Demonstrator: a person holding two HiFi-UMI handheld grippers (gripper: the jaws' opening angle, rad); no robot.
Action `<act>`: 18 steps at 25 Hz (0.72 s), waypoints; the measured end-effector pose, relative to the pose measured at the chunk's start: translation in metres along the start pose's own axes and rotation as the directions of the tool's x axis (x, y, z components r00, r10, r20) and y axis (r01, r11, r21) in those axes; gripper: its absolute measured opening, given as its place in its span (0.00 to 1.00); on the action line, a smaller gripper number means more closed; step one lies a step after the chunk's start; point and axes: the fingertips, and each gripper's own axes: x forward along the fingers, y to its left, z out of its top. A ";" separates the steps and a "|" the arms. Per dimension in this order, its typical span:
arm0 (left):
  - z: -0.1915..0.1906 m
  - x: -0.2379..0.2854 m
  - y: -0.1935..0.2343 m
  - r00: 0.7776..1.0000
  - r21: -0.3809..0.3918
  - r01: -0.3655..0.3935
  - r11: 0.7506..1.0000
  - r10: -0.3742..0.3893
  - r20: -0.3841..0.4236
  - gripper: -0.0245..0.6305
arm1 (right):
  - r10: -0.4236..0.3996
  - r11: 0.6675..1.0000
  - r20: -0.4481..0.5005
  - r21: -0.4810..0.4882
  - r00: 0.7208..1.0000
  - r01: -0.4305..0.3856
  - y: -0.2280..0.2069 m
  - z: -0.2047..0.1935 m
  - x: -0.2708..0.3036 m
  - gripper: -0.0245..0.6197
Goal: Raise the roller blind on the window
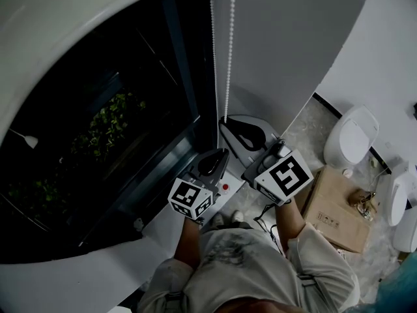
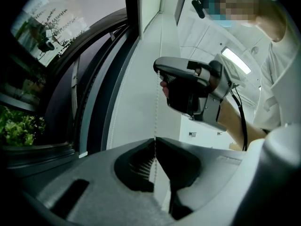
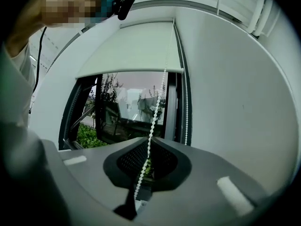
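The white bead chain (image 1: 230,51) hangs in two strands beside the dark window (image 1: 98,129). My right gripper (image 1: 225,120) is shut on one strand, and the beads (image 3: 151,126) run up between its closed jaws toward the pale roller blind (image 3: 136,46), which covers only the top of the window. The other strand (image 3: 185,102) hangs free along the frame. Just below, my left gripper (image 1: 221,152) is shut on the chain (image 2: 155,112) too. From its jaws (image 2: 154,141) the beads rise straight to the tip of the right gripper (image 2: 188,86).
A white sill (image 1: 163,220) runs under the window, with green plants (image 1: 107,126) outside. On the floor at right stand white ceramic fixtures (image 1: 352,139) and a cardboard box (image 1: 335,207). A grey wall (image 1: 293,38) stands right of the chain.
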 end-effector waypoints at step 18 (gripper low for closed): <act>-0.031 0.000 0.000 0.999 -0.062 0.020 0.998 -0.022 -0.031 0.07 | -0.036 0.999 -0.071 0.022 0.997 0.038 0.005 -0.034 -0.008 0.05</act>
